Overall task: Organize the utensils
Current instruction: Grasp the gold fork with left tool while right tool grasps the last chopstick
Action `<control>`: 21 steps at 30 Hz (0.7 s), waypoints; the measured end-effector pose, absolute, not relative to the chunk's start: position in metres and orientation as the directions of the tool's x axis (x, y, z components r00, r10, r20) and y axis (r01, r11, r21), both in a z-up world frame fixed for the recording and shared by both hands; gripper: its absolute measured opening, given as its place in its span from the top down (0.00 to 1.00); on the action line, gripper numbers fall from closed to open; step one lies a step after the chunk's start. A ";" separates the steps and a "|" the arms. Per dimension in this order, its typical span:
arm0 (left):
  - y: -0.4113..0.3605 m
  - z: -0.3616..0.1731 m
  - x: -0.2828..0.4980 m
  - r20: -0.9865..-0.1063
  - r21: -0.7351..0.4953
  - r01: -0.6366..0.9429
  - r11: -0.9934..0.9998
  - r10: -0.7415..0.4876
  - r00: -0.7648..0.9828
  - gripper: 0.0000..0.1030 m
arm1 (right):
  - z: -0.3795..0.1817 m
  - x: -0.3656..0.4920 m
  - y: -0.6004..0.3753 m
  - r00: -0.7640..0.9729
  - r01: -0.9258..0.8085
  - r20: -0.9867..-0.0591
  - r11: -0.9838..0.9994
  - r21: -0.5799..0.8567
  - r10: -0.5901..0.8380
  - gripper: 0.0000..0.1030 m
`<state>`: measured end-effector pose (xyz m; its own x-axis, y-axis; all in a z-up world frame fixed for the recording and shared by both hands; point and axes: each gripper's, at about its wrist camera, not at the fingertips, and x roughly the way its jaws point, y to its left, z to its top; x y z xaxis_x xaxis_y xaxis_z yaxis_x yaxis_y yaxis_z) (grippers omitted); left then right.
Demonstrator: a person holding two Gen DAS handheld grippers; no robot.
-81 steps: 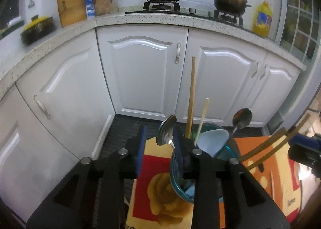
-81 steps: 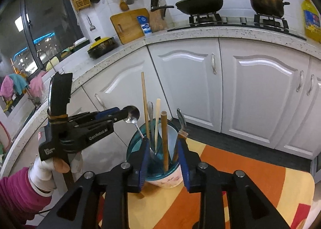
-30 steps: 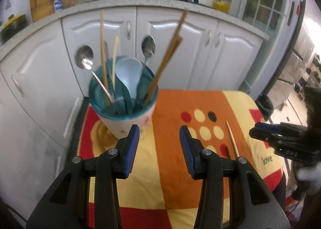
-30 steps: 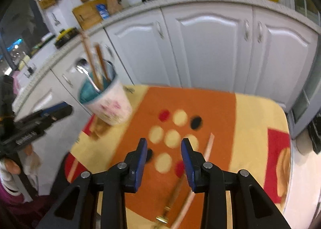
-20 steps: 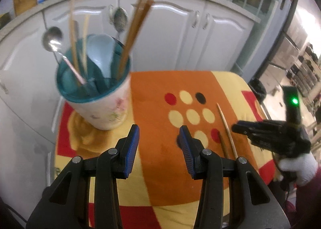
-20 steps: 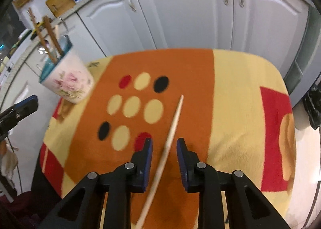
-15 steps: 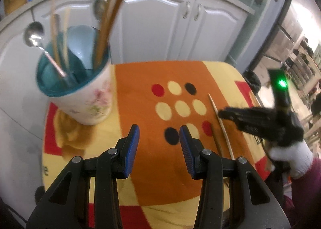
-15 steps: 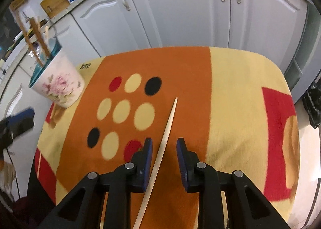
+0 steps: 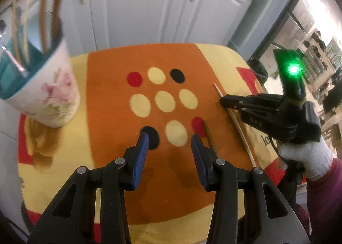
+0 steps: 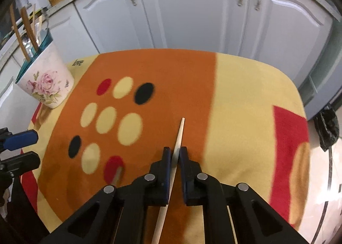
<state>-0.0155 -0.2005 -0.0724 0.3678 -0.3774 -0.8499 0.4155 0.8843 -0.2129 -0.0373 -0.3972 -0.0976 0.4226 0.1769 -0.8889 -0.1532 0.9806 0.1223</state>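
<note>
A pale wooden chopstick lies on the orange and yellow tablecloth. My right gripper is down over it, its jaws closing, pads against the stick on both sides. The left wrist view shows that gripper on the same chopstick. A darker chopstick lies just right of my left gripper, which hangs open over the dotted pattern, holding nothing. The floral utensil cup with chopsticks and spoons stands at the cloth's far left corner.
White cabinet doors stand close behind the table. A black bag sits on the floor to the right. A person's gloved hand holds the right gripper. The cloth's edges drop off on all sides.
My right gripper has sunk onto the pale chopstick and its jaws have narrowed around it. My left gripper has moved right and down over the cloth, leaving the cup at the view's left edge.
</note>
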 end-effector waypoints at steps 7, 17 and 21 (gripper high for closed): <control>-0.227 -0.085 -0.010 -0.860 -0.274 0.447 0.852 -0.425 0.283 0.61 | -0.099 -0.044 -0.417 0.424 -0.124 -0.880 0.976 0.180 0.216 0.93; -0.259 -0.107 0.001 -0.886 -0.271 0.475 0.838 -0.410 0.218 0.61 | -0.098 -0.040 -0.419 0.409 -0.129 -0.874 0.965 0.230 0.263 0.83; -0.268 -0.115 0.006 -0.896 -0.249 0.485 0.839 -0.389 0.214 0.66 | -0.099 -0.036 -0.414 0.407 -0.139 -0.875 0.965 0.224 0.262 0.82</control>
<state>0.0059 -0.2680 -0.1150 0.2135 -0.3892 -0.8960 0.4846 0.8386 -0.2488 -0.0359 -0.4138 -0.0985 0.4074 0.2617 -0.8750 -0.1390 0.9647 0.2238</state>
